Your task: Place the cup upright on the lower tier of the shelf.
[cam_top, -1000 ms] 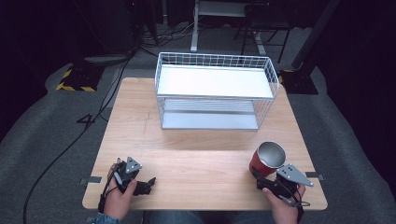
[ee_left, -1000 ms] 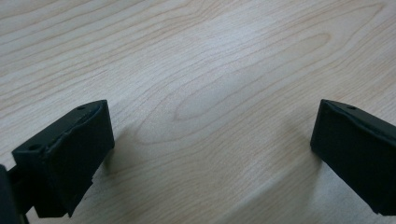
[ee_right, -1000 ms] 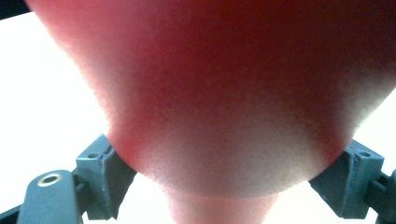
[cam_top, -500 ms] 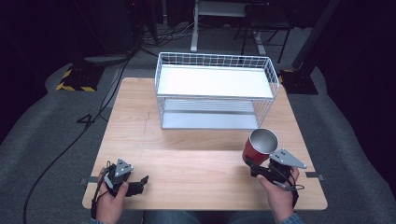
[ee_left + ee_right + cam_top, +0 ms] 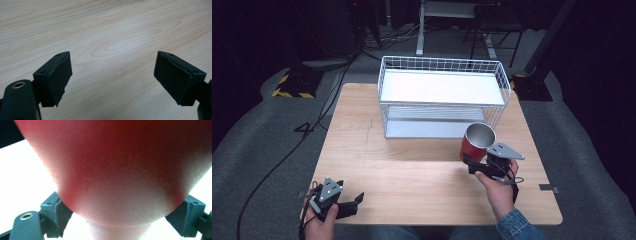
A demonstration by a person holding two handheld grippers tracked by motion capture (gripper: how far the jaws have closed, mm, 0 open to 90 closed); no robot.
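A red cup [image 5: 477, 141] with a shiny metal inside is held above the wooden table [image 5: 412, 170], just in front of the white wire rack [image 5: 442, 95]. My right gripper [image 5: 473, 163] is shut on the cup near its base. In the right gripper view the red cup [image 5: 120, 170] looms close and blurred, with both jaws pressed against its sides. My left gripper [image 5: 354, 202] rests low at the table's near left corner, held by a hand. In the left gripper view its jaws stand wide open over bare wood [image 5: 112, 45] with nothing between them.
The rack has two levels: a white top shelf [image 5: 439, 86] and a grey lower shelf [image 5: 432, 129]. Cables [image 5: 287, 150] trail over the grey floor at the left. A desk frame and chair legs stand behind the table.
My right gripper has lifted the red cup and carried it forward and left, toward the rack. My left gripper has drawn back toward the table's near left edge.
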